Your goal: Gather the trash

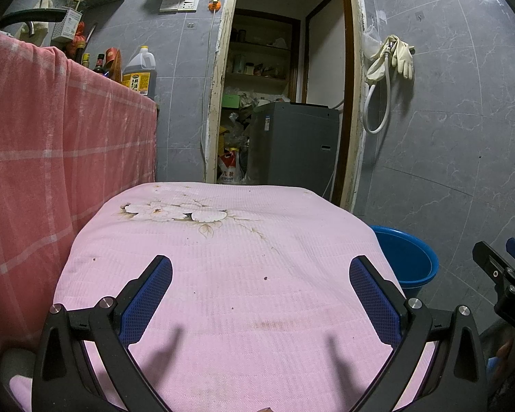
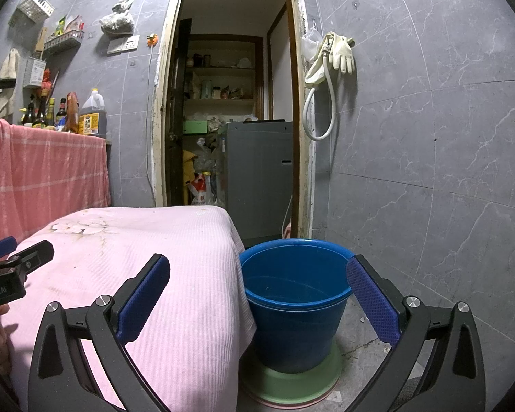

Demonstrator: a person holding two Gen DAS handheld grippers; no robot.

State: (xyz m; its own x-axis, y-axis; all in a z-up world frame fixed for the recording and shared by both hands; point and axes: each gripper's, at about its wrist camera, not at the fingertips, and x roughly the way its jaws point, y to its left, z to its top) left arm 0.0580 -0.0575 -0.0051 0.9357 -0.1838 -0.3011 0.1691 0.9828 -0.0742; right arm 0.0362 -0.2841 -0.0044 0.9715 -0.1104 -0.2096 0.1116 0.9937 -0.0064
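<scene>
My left gripper (image 1: 261, 267) is open and empty above a table covered with a pink flowered cloth (image 1: 223, 274). My right gripper (image 2: 257, 267) is open and empty, over the table's right edge (image 2: 237, 257) and a blue bucket (image 2: 295, 302) on the floor. The bucket also shows in the left wrist view (image 1: 408, 261), right of the table. The bucket looks empty inside. Only small dark specks (image 1: 265, 278) lie on the cloth. The right gripper shows at the far right of the left wrist view (image 1: 504, 271).
A counter draped with a red checked cloth (image 1: 51, 137) stands at the left, with bottles (image 1: 139, 72) on it. A doorway ahead shows a grey washing machine (image 1: 292, 144) and cluttered shelves. The bucket stands on a green basin (image 2: 298, 381). Rubber gloves (image 2: 340, 51) hang on the tiled wall.
</scene>
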